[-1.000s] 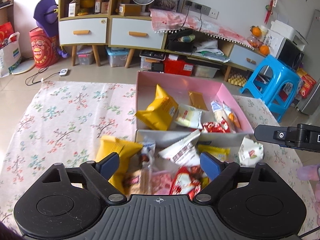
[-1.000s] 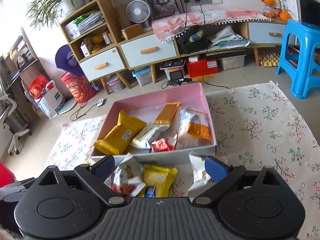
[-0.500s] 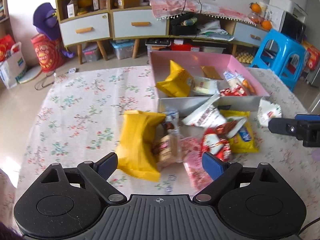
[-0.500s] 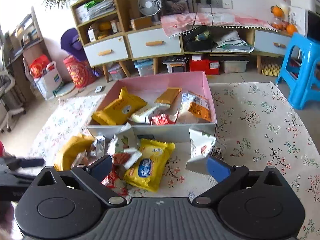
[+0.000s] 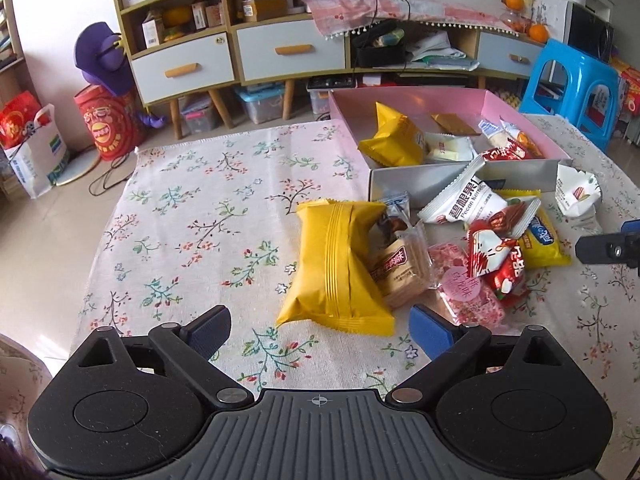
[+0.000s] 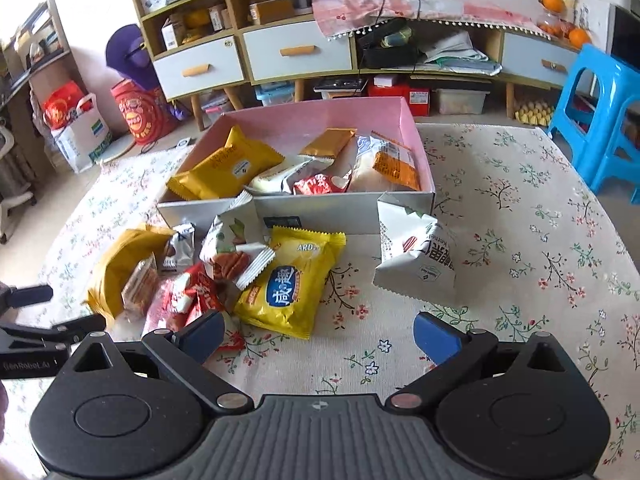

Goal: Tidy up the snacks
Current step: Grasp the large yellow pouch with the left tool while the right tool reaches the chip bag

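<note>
A pink box (image 5: 412, 98) holding several snack packets stands on the floral cloth. A heap of loose snacks lies in front of it: a big yellow packet (image 5: 336, 264), biscuits (image 5: 400, 272), red packets (image 5: 496, 256), a white pecan pack (image 5: 464, 200) and a yellow chips bag (image 6: 292, 280). A second white pack (image 6: 416, 260) stands apart to the right. My left gripper (image 5: 320, 328) is opening, and the yellow packet's near edge lies just ahead of its tips, untouched. My right gripper (image 6: 320, 334) stands open over bare cloth, near the chips bag.
The floral cloth (image 5: 200, 220) is bare to the left of the heap and ends at the table's far edge. Beyond it are a cabinet with drawers (image 5: 288, 52), bags on the floor, and a blue stool (image 6: 600, 120) at the right.
Both grippers have drawn back from the box, so the snack heap now lies ahead of the tips instead of under them. The left jaws stand slightly wider.
</note>
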Tool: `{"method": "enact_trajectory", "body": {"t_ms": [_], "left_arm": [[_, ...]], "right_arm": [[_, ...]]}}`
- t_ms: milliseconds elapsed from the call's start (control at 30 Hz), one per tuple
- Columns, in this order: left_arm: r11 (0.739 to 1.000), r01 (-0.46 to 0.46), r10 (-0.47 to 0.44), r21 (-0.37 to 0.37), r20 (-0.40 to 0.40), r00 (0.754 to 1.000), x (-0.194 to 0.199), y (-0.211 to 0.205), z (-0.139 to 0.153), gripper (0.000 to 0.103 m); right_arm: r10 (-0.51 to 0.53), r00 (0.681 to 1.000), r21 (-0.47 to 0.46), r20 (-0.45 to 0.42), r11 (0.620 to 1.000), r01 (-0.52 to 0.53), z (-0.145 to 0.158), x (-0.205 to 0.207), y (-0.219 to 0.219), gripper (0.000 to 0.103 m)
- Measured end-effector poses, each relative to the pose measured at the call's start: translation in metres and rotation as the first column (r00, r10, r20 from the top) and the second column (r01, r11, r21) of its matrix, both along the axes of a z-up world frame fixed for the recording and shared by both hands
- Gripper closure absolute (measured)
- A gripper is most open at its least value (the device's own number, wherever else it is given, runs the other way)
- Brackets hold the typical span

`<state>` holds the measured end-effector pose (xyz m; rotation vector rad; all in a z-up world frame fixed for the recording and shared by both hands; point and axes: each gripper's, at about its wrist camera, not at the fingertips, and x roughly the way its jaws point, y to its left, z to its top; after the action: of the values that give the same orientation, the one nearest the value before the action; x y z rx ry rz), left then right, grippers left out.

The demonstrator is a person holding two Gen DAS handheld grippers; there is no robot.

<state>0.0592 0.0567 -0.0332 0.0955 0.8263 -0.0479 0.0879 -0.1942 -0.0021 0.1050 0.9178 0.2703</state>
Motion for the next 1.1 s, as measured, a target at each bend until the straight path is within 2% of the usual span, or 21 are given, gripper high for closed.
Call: {"method": "enact_trajectory", "body": {"t_ms": [167, 267, 400, 500, 567, 600, 667, 733, 833, 867, 933, 1033, 1067, 1100], "left_arm": [[1.000, 0.001, 0.001, -0.021, 0.066, 0.998, 0.004, 0.008, -0.001, 0.006], [0.997, -0.028, 0.035, -0.078, 0.082, 0.996, 0.012, 0.018, 0.001, 0.008], [0.984, -0.077, 0.088, -0.163, 0.064, 0.994, 0.024, 0.025, -0.002, 0.011], [0.975, -0.105, 0.115, -0.195, 0.041, 0.993, 0.032, 0.027, -0.006, 0.018], [0.971, -0.127, 0.134, -0.203, 0.022, 0.991, 0.037, 0.028, -0.009, 0.030], [0.967, -0.142, 0.148, -0.212, 0.013, 0.989, 0.039, 0.029, -0.011, 0.033], [0.955, -0.163, 0.168, -0.247, -0.002, 0.986, 0.043, 0.031, -0.013, 0.047], [0.947, -0.174, 0.176, -0.270, -0.018, 0.984, 0.046, 0.031, -0.014, 0.051], [0.947, -0.177, 0.178, -0.269, -0.018, 0.984, 0.047, 0.029, -0.016, 0.056], [0.947, -0.175, 0.177, -0.268, -0.018, 0.984, 0.047, 0.029, -0.015, 0.058], [0.950, -0.169, 0.169, -0.263, -0.022, 0.985, 0.047, 0.028, -0.014, 0.060], [0.954, -0.162, 0.160, -0.253, -0.030, 0.987, 0.043, 0.029, -0.012, 0.063], [0.955, -0.161, 0.158, -0.251, -0.032, 0.987, 0.041, 0.030, -0.011, 0.063], [0.956, -0.160, 0.157, -0.247, -0.031, 0.987, 0.039, 0.031, -0.011, 0.064]], "right_arm": [[0.016, 1.000, -0.026, 0.016, 1.000, -0.015, -0.006, 0.002, 0.005, 0.011], [0.006, 1.000, -0.029, 0.029, 1.000, -0.005, -0.009, 0.008, 0.007, 0.011], [-0.007, 1.000, -0.042, 0.027, 0.999, 0.008, -0.015, 0.019, 0.011, 0.012], [0.001, 1.000, -0.064, 0.013, 0.998, -0.001, -0.022, 0.026, 0.017, 0.013], [0.014, 1.000, -0.080, 0.009, 0.997, -0.014, -0.025, 0.028, 0.022, 0.017], [0.022, 1.000, -0.084, 0.011, 0.996, -0.021, -0.026, 0.029, 0.025, 0.017], [0.035, 0.999, -0.081, 0.020, 0.996, -0.033, -0.025, 0.031, 0.028, 0.019], [0.056, 0.998, -0.084, 0.026, 0.995, -0.053, -0.025, 0.033, 0.034, 0.023], [0.096, 0.995, -0.065, 0.027, 0.993, -0.094, -0.023, 0.035, 0.038, 0.040], [0.112, 0.993, -0.053, 0.023, 0.992, -0.111, -0.022, 0.035, 0.038, 0.051], [0.131, 0.991, -0.054, 0.015, 0.990, -0.130, -0.020, 0.034, 0.038, 0.053], [0.161, 0.987, -0.072, -0.021, 0.984, -0.162, -0.018, 0.033, 0.034, 0.066], [0.168, 0.985, -0.077, -0.040, 0.982, -0.170, -0.020, 0.034, 0.030, 0.079], [0.168, 0.985, -0.081, -0.046, 0.982, -0.171, -0.021, 0.033, 0.025, 0.085]]}}
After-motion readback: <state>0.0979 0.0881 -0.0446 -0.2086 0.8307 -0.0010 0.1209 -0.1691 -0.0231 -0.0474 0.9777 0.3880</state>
